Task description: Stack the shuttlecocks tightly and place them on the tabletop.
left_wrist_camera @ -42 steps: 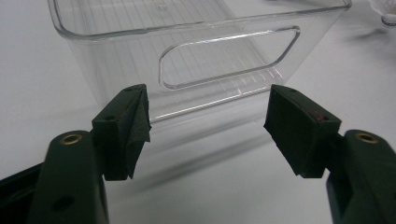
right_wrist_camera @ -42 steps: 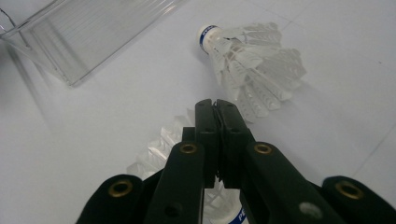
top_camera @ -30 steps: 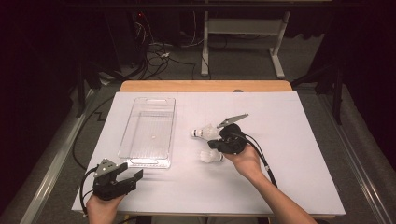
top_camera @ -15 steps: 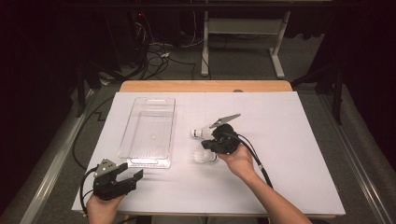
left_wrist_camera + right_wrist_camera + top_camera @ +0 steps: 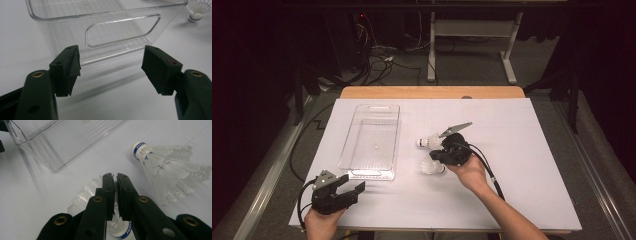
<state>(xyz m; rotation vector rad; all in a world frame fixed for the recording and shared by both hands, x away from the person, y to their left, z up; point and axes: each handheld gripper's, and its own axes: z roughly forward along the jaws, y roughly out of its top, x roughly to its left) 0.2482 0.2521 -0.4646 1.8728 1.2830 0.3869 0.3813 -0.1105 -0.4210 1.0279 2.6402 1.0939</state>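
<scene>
1. At the near-left corner of the white worktop (image 5: 522, 150), the left claw (image 5: 353, 187) rests low in the person's left hand (image 5: 319, 222), its jaws spread wide with nothing between them.
2. Just beyond it lies a clear plastic bin (image 5: 371, 141), long side running away from the person; in the left gripper view the bin (image 5: 105, 30) shows a cut-out handle in its near end wall, framed between the two open jaws but apart from them.
3. Right of the bin, two white feathered shuttlecocks lie near each other on the worktop. The nearer shuttlecock (image 5: 432, 168) lies directly under the right claw (image 5: 438, 156); in the right gripper view its feather skirt (image 5: 82, 200) fans out to the left of the jaws.
4. The right claw (image 5: 116, 195) has its jaws almost pressed together, pinching a thin feather edge of that nearer shuttlecock (they have just been easing apart a little).
5. The farther shuttlecock (image 5: 428, 142) lies on its side just beyond the right claw, untouched; its cork (image 5: 137, 147) carries a blue band.
6. The right hand (image 5: 469, 172) holds that gripper from the near side.
</scene>
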